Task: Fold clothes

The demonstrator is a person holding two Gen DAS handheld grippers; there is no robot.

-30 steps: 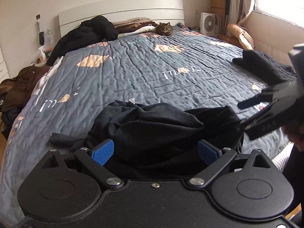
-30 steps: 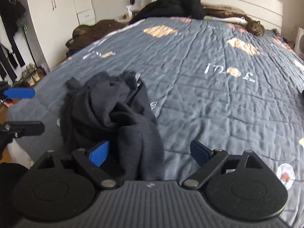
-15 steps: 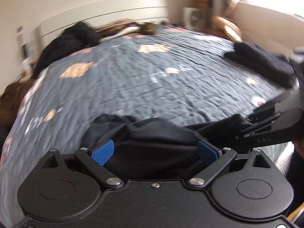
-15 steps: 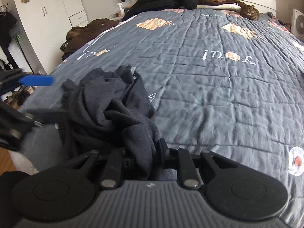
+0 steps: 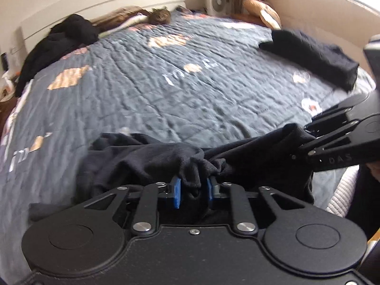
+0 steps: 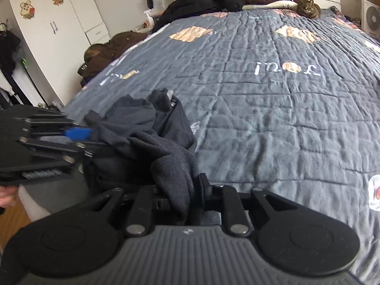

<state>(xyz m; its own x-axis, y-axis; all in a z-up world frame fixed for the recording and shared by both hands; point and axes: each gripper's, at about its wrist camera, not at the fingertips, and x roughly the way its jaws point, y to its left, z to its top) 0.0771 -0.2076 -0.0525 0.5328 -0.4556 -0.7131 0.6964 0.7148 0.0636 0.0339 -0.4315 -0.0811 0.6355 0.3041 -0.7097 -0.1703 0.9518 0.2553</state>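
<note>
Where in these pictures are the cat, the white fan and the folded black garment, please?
cat (image 6: 308,6), right wrist view, on its face.
white fan (image 5: 217,2), left wrist view, on its round grille.
folded black garment (image 5: 313,54), left wrist view, on its top surface.

Pale letters "DAS" stand on the black arm of the right gripper (image 5: 306,134) at the right edge of the left wrist view. The grey quilt (image 6: 273,118) carries white lettering, upside down from here, beside an orange patch; it cannot be read with certainty.
</note>
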